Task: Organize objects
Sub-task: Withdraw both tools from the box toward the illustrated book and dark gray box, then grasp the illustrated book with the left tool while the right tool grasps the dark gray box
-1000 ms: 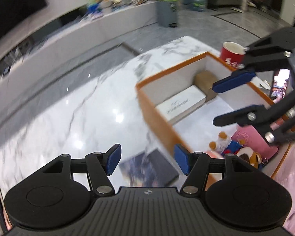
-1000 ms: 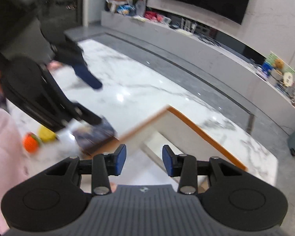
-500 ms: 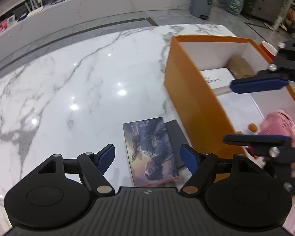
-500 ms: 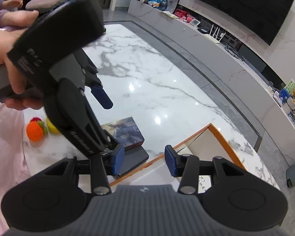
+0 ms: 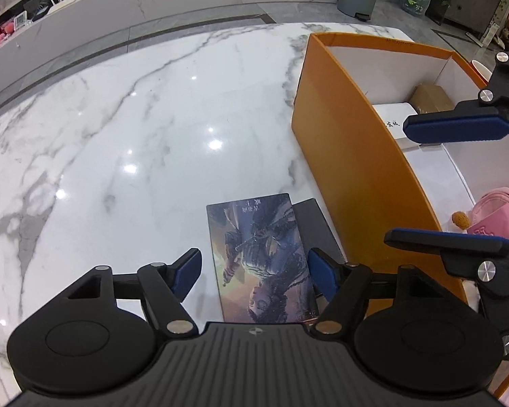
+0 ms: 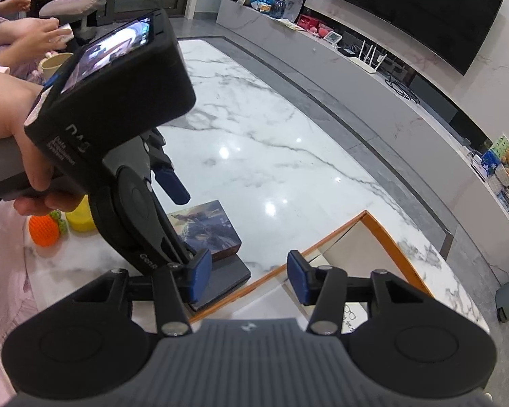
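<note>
The left hand-held gripper (image 5: pixel 252 273) is hovering spread wide over an illustrated book (image 5: pixel 259 263) lying on the marble counter (image 5: pixel 118 129). An orange box (image 5: pixel 353 156) is sitting just beside the book.

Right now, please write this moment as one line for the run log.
left gripper: open, above illustrated book | right gripper: open, empty, over orange box | book: on dark book, outside box

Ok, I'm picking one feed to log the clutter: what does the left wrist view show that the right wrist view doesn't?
Left wrist only: the box's contents, a white carton, a brown parcel and a pink bag.
Right wrist only: an orange knit toy and a yellow toy on the table, beside the left gripper.
Both: the book on a dark slab, the orange box, the marble table, both grippers open.
</note>
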Demonstrator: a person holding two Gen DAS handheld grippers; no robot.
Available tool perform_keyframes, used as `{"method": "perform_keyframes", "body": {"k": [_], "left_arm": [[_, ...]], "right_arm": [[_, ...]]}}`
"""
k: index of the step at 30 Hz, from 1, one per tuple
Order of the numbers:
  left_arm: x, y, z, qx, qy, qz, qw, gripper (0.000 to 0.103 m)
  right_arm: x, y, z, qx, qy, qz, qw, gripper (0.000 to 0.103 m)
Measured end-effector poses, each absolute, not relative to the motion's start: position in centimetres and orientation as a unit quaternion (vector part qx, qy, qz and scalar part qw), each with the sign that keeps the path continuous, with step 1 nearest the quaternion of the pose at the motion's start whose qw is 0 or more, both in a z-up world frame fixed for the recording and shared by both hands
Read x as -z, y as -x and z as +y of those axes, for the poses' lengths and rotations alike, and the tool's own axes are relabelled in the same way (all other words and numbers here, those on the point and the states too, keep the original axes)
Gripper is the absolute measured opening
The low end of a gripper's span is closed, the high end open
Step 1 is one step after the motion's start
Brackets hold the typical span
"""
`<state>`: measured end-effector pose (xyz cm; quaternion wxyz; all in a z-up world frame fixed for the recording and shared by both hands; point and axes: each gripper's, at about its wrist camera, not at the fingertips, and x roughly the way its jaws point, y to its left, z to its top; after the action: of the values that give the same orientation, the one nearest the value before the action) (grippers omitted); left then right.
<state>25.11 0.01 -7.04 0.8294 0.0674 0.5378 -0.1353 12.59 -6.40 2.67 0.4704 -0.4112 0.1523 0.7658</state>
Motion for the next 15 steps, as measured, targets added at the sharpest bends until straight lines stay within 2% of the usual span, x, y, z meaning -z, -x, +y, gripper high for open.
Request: {"method": "perform_keyframes", "body": {"k": [7,13,14,15], "left_arm": [[7.3,-25.1,0.3,0.147,-0.052,0.547,0.823,0.071],[7.1,-25.0,0.8,0.148,-0.049,0.544,0.824,0.07],[7.1,-25.1,1.0,0.148,-0.051,0.544,0.824,0.069],[6.9,-25.0,1.3,0.149,-0.052,0.543,0.825,0.069]], "right_arm": [[-2.4,-12.5,-6.1,-0.769,0.42,0.154,0.457,0.052],[-2.3,-12.1,-6.0,-0.774,0.429,0.151,0.441,0.053],[-2.4,-11.9,-6.0,-0.776,0.432,0.147,0.436,0.057],[-2.4,-11.8,-6.0,-0.777,0.436,0.141,0.431,0.065]]}}
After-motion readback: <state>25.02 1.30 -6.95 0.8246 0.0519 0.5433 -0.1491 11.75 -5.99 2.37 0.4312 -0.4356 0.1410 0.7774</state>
